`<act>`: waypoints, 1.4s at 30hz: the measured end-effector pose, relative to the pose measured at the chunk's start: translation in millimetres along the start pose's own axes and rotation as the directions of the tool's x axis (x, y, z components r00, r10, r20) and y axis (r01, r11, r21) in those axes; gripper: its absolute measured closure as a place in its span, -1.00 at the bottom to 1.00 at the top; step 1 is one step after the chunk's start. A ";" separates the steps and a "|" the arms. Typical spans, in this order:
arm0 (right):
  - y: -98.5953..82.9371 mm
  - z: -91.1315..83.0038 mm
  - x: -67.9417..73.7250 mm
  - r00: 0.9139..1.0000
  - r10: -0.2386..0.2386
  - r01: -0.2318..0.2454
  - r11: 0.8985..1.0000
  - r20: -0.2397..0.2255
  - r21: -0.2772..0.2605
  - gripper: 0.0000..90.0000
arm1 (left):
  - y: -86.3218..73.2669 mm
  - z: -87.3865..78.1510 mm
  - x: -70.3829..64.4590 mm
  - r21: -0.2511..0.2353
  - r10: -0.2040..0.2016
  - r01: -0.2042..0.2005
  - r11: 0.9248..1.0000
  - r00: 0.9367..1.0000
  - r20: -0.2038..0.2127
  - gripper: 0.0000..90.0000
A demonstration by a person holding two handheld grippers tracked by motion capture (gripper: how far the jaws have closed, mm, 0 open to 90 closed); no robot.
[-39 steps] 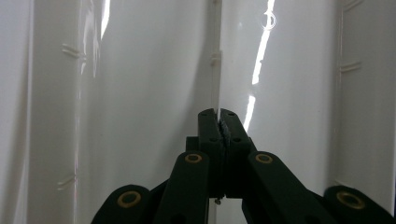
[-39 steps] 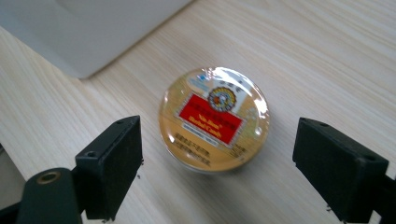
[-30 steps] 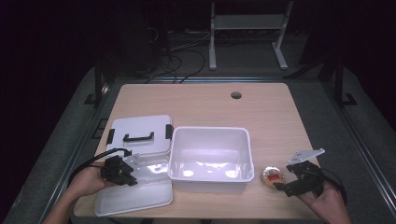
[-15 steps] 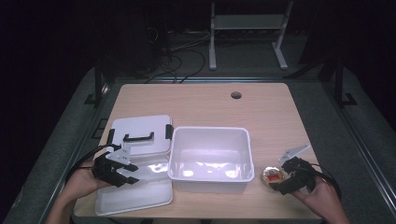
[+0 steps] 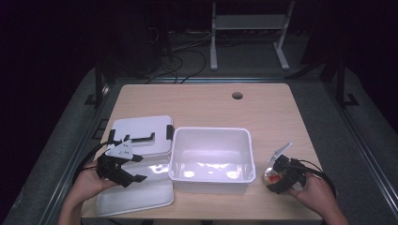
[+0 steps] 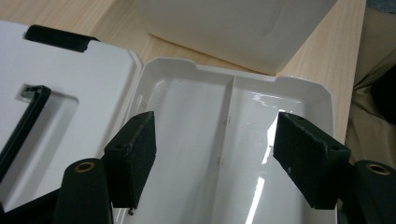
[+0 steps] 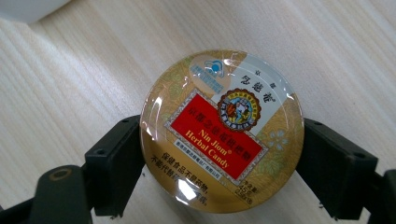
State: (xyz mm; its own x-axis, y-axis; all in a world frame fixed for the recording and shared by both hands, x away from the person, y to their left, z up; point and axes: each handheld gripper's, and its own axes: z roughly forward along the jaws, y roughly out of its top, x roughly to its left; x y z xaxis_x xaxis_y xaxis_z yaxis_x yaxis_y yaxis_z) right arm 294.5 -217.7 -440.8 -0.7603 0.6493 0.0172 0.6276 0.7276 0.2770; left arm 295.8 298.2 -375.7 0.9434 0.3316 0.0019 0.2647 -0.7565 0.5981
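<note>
Jaws of the right gripper [image 7: 219,172] stand on either side of a round candy tin [image 7: 222,130], one black pad pressed to its left rim and the other to its right rim, so the gripper is clamped on the tin. The tin lies flat on the wooden table [image 7: 84,84], lid up, its red label reading "Nin Jiom Herbal Candy", and it sits squarely between the jaws, reaching forward past their tips. In the high view the right gripper [image 5: 278,177] is held by the person's right hand [image 5: 315,193] near the table's front edge, and the candy tin [image 5: 272,176] lies at its tip, just beside the right wall of the white tub [image 5: 210,136], which stands ahead and to the left of that gripper. The left gripper [image 6: 219,158] has its jaws wide apart and holds nothing; a shallow white tray [image 6: 201,116] with a central ridge lies directly beneath and ahead of them, a white lid [image 6: 88,88] with black clasps lies to the left of the jaws, and the tub's wall rises farther ahead. In the high view the left gripper [image 5: 136,168] hovers over that tray, held by the left hand [image 5: 89,180].
</note>
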 end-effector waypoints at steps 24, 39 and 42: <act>36.6 -57.3 -14.5 0.911 -0.411 0.412 0.893 -0.042 0.179 -0.55 | -13.2 12.2 6.3 0.034 -0.044 0.044 0.998 0.999 0.024 -0.48; 75.8 -120.2 0.6 0.863 -0.505 0.496 0.851 0.009 0.172 -0.55 | -16.8 13.7 8.0 0.041 -0.049 0.048 0.998 0.998 0.031 -0.51; 86.5 -129.5 7.2 0.851 -0.525 0.515 0.841 0.022 0.165 -0.55 | -17.3 13.7 8.7 0.042 -0.048 0.046 0.998 0.999 0.025 -0.52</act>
State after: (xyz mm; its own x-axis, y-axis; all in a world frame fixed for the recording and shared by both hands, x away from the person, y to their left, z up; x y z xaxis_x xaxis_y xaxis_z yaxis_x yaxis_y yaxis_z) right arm 321.6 -178.7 -292.3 -0.9728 0.1755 -0.1515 0.1644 0.9829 0.0831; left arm 302.1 306.5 -397.0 0.9344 0.3531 -0.0465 0.3164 -0.7631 0.5636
